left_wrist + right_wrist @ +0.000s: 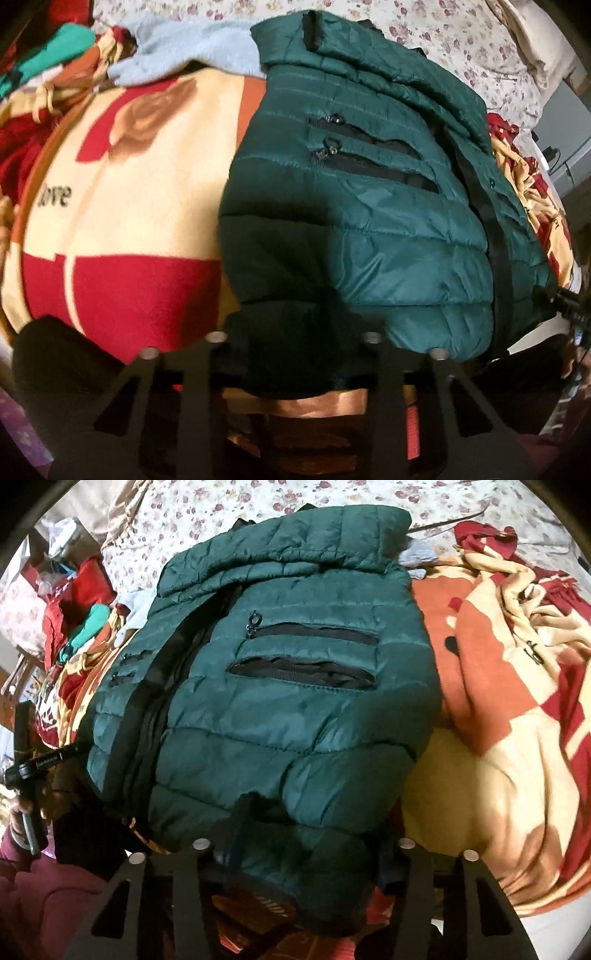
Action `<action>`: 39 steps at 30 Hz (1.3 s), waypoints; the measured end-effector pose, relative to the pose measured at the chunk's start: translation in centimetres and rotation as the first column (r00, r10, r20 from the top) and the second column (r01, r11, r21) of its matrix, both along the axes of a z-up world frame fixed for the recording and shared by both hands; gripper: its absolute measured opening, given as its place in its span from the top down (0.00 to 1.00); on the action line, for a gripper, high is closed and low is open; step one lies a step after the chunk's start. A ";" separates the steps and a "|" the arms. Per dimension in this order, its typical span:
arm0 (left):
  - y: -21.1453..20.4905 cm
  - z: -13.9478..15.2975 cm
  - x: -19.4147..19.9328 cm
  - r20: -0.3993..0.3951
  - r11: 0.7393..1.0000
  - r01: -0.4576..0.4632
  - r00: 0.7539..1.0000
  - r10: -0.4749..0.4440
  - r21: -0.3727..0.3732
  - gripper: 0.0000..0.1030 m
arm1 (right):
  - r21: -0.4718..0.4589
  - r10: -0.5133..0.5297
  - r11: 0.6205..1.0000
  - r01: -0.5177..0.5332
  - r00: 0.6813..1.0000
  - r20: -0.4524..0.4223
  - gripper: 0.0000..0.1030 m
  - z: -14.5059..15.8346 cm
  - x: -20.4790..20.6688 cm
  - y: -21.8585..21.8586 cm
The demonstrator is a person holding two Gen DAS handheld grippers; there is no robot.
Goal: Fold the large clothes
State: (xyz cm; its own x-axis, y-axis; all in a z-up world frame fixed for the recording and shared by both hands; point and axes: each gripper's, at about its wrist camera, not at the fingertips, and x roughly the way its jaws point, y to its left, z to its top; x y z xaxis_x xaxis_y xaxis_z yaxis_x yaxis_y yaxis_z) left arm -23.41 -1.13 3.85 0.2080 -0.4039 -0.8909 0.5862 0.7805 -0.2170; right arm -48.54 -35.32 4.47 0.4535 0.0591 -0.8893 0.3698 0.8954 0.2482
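A dark green quilted jacket (369, 229) lies flat on a bed, front up, with two zipped pockets on each side and its hood at the far end. In the left wrist view, my left gripper (291, 354) is at the jacket's near left hem corner, and the dark fabric bunches between its jaws. The right wrist view shows the same jacket (288, 720), with my right gripper (306, 853) shut on the near hem, which bulges between the jaws. The left gripper's body (33, 764) shows at the left edge, held by a hand.
Under the jacket lies a red and cream blanket (122, 206) printed with "love", rumpled on the right (517, 627). Behind it are a floral sheet (461, 44), a light blue garment (192, 48) and a pile of coloured clothes (44, 62).
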 end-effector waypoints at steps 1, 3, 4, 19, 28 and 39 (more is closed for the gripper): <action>0.1 0.4 -0.1 0.016 1.000 0.001 1.000 -0.001 -0.004 0.81 | 0.002 0.002 1.000 -0.002 1.000 0.018 0.65 0.5 0.0 -0.1; 0.1 0.8 -0.1 0.036 1.000 0.013 0.999 -0.012 -0.006 0.84 | 0.019 0.009 1.000 -0.010 0.998 0.064 0.70 1.6 -0.1 -0.4; -0.2 0.7 -0.2 0.043 1.000 0.021 0.999 -0.021 0.006 0.84 | 0.028 0.009 1.000 -0.011 0.997 0.070 0.70 1.7 -0.2 -0.7; -0.2 4.7 -0.5 0.135 0.997 0.014 0.991 -0.003 -0.078 0.91 | 0.034 -0.058 0.998 0.051 0.970 0.235 0.82 5.3 -1.0 -1.8; -0.9 9.2 0.5 0.240 0.987 -0.014 0.969 0.052 -0.159 0.91 | -0.001 -0.054 0.998 0.058 0.940 0.337 0.82 9.1 0.4 -2.8; -2.7 11.7 2.7 0.301 0.981 -0.048 0.948 0.104 -0.188 0.91 | -0.019 -0.102 0.993 0.119 0.912 0.398 0.82 11.0 1.6 -5.3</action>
State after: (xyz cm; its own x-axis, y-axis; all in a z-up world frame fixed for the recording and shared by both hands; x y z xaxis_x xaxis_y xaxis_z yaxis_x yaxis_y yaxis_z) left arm -20.66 -3.80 15.58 0.4973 -0.5201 -0.6944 0.5863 0.7914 -0.1730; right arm -46.95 -40.60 15.49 0.7704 -0.0453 -0.6360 0.3463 0.8673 0.3576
